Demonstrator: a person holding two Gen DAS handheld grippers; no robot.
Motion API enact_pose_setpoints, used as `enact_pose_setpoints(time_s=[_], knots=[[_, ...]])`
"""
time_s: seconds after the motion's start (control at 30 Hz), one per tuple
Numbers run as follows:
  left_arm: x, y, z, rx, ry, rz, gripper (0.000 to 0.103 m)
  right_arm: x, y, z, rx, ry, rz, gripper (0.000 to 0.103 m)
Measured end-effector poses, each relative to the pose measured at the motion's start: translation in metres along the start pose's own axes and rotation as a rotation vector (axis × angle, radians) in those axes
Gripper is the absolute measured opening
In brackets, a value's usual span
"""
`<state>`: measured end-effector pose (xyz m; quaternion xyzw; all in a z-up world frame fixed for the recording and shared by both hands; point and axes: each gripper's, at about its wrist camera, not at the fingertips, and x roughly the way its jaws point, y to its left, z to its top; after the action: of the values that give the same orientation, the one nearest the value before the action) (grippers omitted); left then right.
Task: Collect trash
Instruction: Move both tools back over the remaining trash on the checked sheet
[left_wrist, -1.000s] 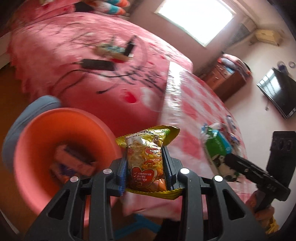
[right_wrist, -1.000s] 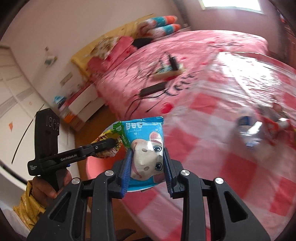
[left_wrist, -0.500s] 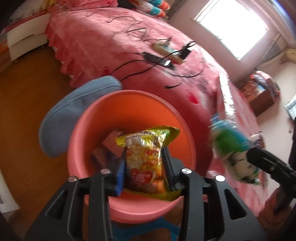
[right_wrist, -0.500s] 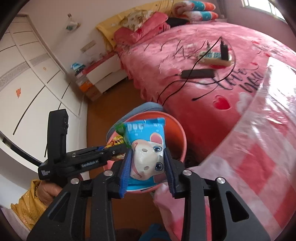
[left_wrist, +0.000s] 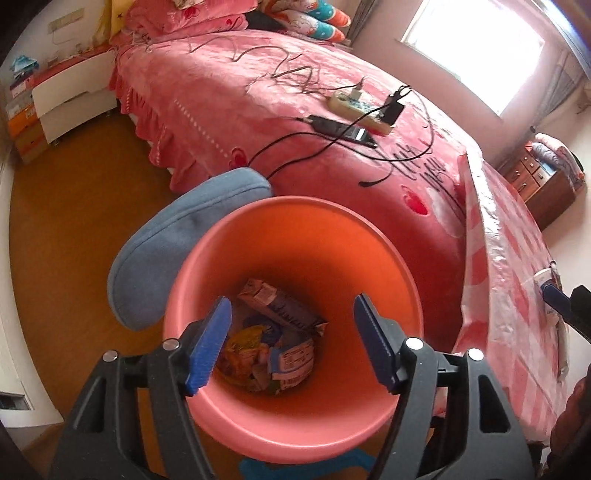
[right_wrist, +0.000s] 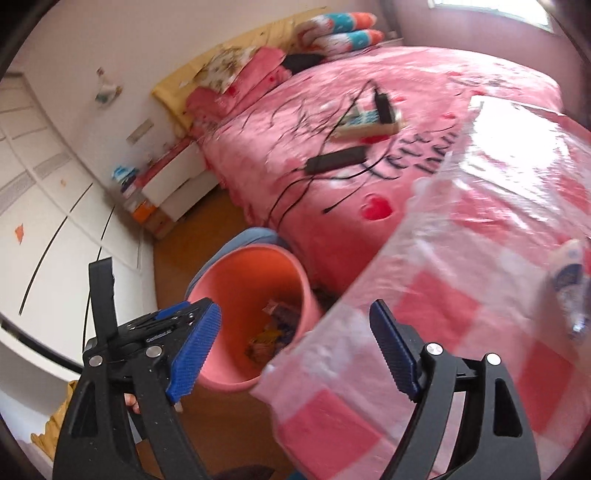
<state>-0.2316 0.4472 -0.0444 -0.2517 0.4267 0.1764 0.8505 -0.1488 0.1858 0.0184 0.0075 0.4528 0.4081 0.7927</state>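
Both snack packets had dropped from the jaws, which had just been opening, into the pink bin (left_wrist: 295, 236). Left gripper (left_wrist: 291, 343) hung released and empty over its mouth; right gripper (right_wrist: 295, 347) gaped empty, table edge (right_wrist: 354, 295) at two o'clock.

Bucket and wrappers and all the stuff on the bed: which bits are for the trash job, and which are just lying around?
For the job: pink bucket, snack wrappers inside it, left gripper, right gripper.

Just lying about: power strip, phone, blue cushion, pillows.
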Motion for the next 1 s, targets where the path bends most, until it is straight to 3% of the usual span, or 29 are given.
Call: enact_pose_setpoints(time_s=[0.2,1.0], knots=[[-0.005,-0.031,0.002,0.057,-0.018,-0.045,0.07,-0.024,-0.017,-0.01,0.018,-0.067,-0.043,0.089],[-0.013,-0.149,-0.009,0.256,-0.016,-0.178,0.07,-0.084,-0.078,-0.037,0.114,-0.199,-0.071,0.092]])
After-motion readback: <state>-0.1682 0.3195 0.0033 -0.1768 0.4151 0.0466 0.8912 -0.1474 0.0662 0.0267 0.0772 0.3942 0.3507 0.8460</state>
